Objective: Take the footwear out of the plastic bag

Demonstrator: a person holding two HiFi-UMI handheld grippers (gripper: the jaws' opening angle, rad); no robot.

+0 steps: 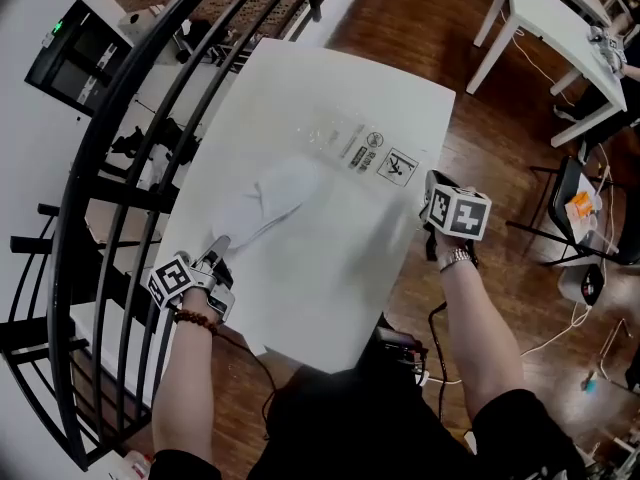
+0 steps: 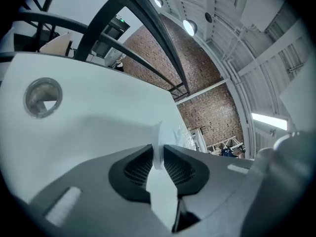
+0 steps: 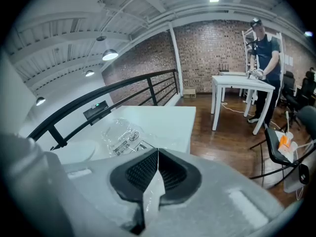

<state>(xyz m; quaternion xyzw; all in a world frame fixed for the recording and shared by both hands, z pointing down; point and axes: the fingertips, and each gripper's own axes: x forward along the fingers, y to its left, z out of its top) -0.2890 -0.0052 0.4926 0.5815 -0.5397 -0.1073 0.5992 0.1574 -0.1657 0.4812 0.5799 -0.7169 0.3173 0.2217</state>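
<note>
A flat white slipper point(image 1: 287, 186) lies in the middle of the white table point(image 1: 330, 288), outside the clear plastic bag point(image 1: 352, 148) with printed warning labels just beyond it. A thin white end of the slipper point(image 2: 158, 141) runs to my left gripper point(image 1: 219, 247), which is shut on it near the table's left edge; the pads point(image 2: 139, 168) pinch it. My right gripper point(image 1: 432, 190) hovers at the table's right edge, shut with nothing seen between its pads point(image 3: 141, 170). From the right gripper view the bag point(image 3: 121, 135) lies crumpled ahead, apart from the gripper.
A black metal railing point(image 1: 150, 118) curves along the table's left side. A round cable hole point(image 2: 43, 98) sits in the tabletop. Another white table point(image 1: 560, 23) and a chair point(image 1: 580, 208) stand on the wooden floor to the right, with a person point(image 3: 261, 48) at that table.
</note>
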